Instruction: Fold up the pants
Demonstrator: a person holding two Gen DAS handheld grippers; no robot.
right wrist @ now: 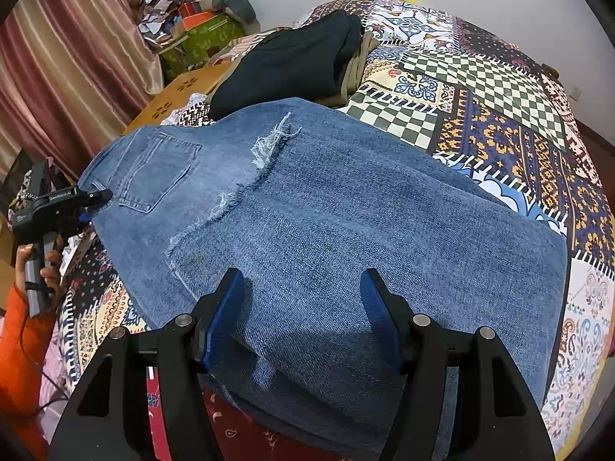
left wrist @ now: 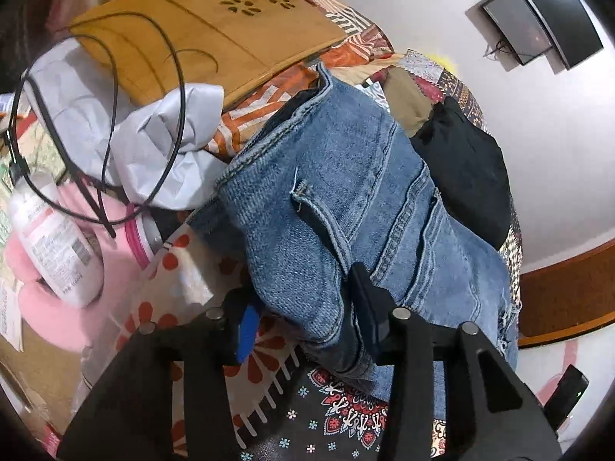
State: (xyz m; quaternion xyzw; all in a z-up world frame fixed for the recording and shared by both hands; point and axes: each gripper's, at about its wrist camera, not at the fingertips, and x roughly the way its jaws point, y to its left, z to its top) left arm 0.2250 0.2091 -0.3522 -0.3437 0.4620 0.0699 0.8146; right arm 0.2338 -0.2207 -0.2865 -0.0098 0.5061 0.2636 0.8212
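Blue jeans (right wrist: 326, 211) with frayed rips lie folded on the patterned bedspread (right wrist: 499, 123). In the left wrist view the jeans' waist end (left wrist: 338, 192) hangs in front of the camera. My left gripper (left wrist: 307, 307) has its jaws wide apart with denim between them; it also shows in the right wrist view (right wrist: 96, 196) at the jeans' waistband near the back pocket. My right gripper (right wrist: 303, 288) is open, its blue pads (right wrist: 226, 307) spread over the jeans' near edge, holding nothing.
A folded black garment (right wrist: 292, 65) and khaki cloth lie behind the jeans. A wooden lap table (left wrist: 207, 27), crumpled grey cloth (left wrist: 153, 134), black cable (left wrist: 111, 115), white bottle (left wrist: 54, 238) and pink pillow (left wrist: 77, 307) crowd the left side.
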